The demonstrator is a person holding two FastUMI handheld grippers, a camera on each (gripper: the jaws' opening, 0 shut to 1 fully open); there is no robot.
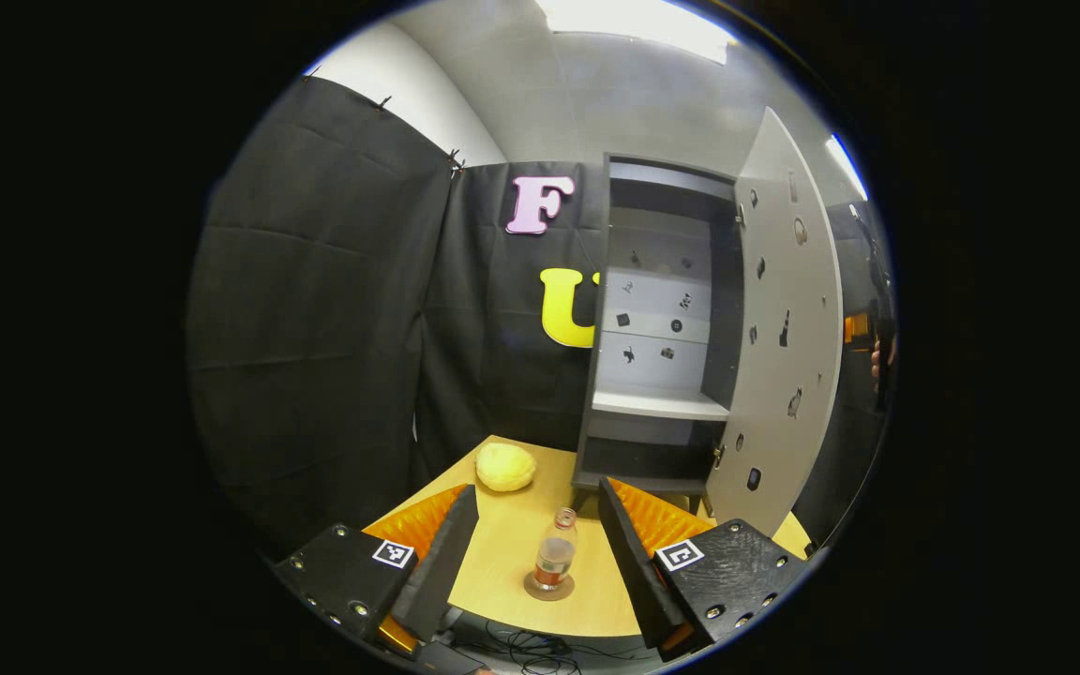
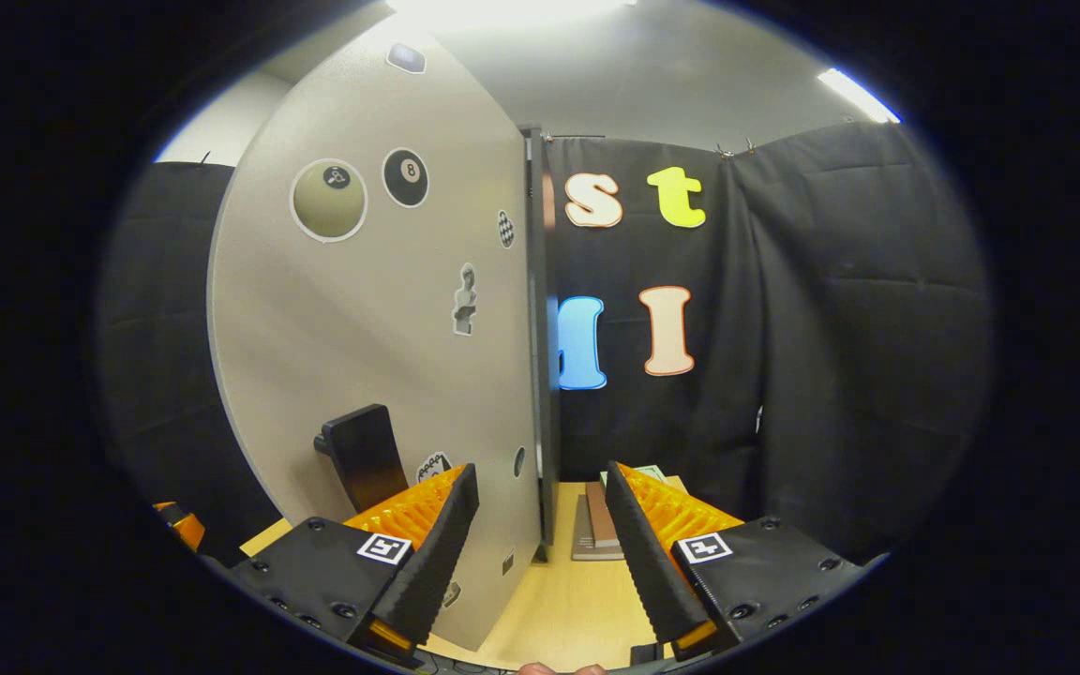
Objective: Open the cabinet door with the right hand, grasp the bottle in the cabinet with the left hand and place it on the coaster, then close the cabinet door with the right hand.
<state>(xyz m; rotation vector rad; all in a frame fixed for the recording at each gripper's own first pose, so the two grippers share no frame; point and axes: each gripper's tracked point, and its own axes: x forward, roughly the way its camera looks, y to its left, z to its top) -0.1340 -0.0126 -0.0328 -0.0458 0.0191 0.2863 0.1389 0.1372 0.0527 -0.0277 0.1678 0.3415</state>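
Between the parted fingers of the left gripper [image 1: 538, 534], ungripped, the bottle [image 1: 555, 554] stands upright on the coaster [image 1: 549, 587]. The right gripper [image 2: 540, 525], also spread and empty, straddles the open cabinet door [image 2: 381, 356]'s edge.

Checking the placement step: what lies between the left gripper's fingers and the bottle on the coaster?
Nothing: in the left gripper view, bare tabletop separates the open left gripper from the bottle, which stands upright on the coaster.
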